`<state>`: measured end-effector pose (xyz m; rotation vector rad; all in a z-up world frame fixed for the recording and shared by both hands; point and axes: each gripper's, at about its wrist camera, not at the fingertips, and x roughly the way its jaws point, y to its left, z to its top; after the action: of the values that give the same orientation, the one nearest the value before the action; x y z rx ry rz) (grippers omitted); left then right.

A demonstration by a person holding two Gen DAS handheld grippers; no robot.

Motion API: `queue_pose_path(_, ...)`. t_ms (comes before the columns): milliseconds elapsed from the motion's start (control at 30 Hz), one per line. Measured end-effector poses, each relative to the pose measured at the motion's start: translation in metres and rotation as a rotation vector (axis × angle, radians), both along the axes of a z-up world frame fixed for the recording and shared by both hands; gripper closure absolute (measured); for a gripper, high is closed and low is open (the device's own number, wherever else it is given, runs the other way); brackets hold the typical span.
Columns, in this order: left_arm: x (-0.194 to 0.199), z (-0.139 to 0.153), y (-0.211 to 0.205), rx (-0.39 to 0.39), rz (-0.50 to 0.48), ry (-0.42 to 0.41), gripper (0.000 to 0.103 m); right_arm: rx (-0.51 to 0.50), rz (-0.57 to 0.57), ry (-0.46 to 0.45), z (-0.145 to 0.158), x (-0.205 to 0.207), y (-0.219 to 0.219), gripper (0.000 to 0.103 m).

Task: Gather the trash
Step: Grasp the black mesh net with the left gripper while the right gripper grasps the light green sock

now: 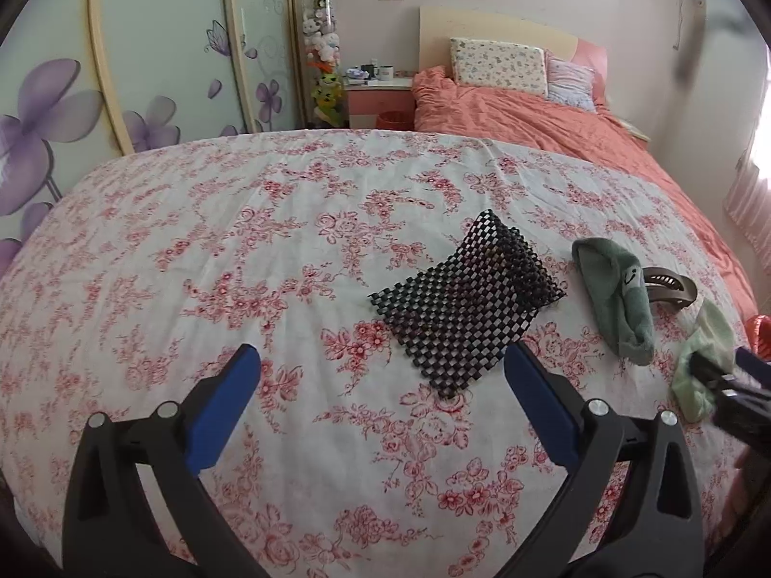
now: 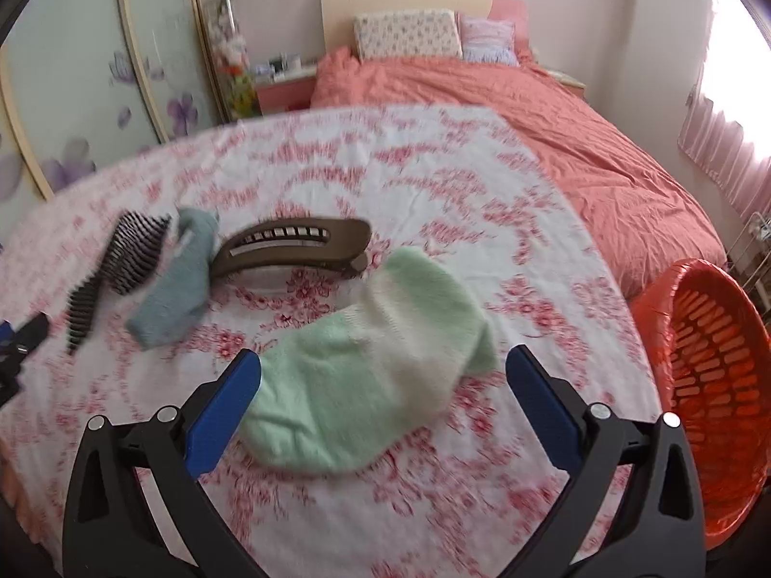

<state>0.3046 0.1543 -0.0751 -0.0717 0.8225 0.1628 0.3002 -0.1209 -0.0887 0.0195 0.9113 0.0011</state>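
On the floral sheet [image 1: 241,241] lie a black mesh mat [image 1: 462,303], a dark green sock [image 1: 617,298], a brown hair clip [image 1: 670,284] and a light green sock [image 1: 698,361]. My left gripper [image 1: 380,375] is open and empty, just short of the mat's near edge. In the right wrist view my right gripper [image 2: 383,375] is open, its fingers on either side of the light green sock [image 2: 366,366]. Beyond lie the hair clip [image 2: 294,243], the dark green sock [image 2: 178,279] and the mat [image 2: 120,265]. The right gripper also shows in the left wrist view [image 1: 732,380].
An orange-red plastic basket [image 2: 713,371] stands off the bed's right edge. An orange duvet [image 2: 554,115] and two pillows [image 2: 405,33] cover the far half of the bed. A nightstand [image 1: 380,96] and flowered wardrobe doors [image 1: 48,111] stand at the back left.
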Motion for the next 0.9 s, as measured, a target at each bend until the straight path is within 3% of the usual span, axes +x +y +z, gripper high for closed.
queue_pose_path(67, 0.003, 0.000, -0.001, -0.019, -0.018, -0.005, 0.004, 0.023, -0.005, 0.006, 0.000, -0.004, -0.003, 0.012)
queue_pose_path(133, 0.007, 0.001, -0.005, -0.027, -0.033, -0.010, 0.004, 0.032, -0.003, -0.016, 0.003, -0.009, -0.004, 0.039)
queue_pose_path(167, 0.010, 0.002, -0.007, -0.026, -0.038, -0.011, 0.004, 0.034, 0.005, -0.019, 0.004, -0.010, -0.003, 0.045)
queue_pose_path(233, 0.015, 0.002, -0.013, -0.024, -0.049, -0.012, 0.004, 0.052, 0.036, -0.026, 0.006, -0.014, 0.002, 0.072)
queue_pose_path(300, 0.020, 0.004, -0.020, -0.025, -0.063, -0.016, 0.004, 0.065, 0.057, -0.027, 0.006, -0.014, 0.008, 0.093)
queue_pose_path(600, 0.063, 0.001, -0.053, 0.006, -0.099, 0.029, 0.015, 0.091, -0.007, -0.049, 0.010, -0.022, -0.017, 0.096)
queue_pose_path(700, 0.078, -0.008, -0.057, 0.030, -0.081, 0.070, 0.027, 0.092, -0.015, -0.050, 0.010, -0.022, -0.022, 0.096)
queue_pose_path(800, 0.086, -0.020, -0.054, 0.024, -0.060, 0.117, 0.043, 0.094, -0.016, -0.054, 0.010, -0.023, -0.024, 0.096)
queue_pose_path(900, 0.082, -0.023, -0.049, 0.007, -0.060, 0.111, 0.064, 0.094, -0.018, -0.058, 0.010, -0.024, -0.025, 0.096)
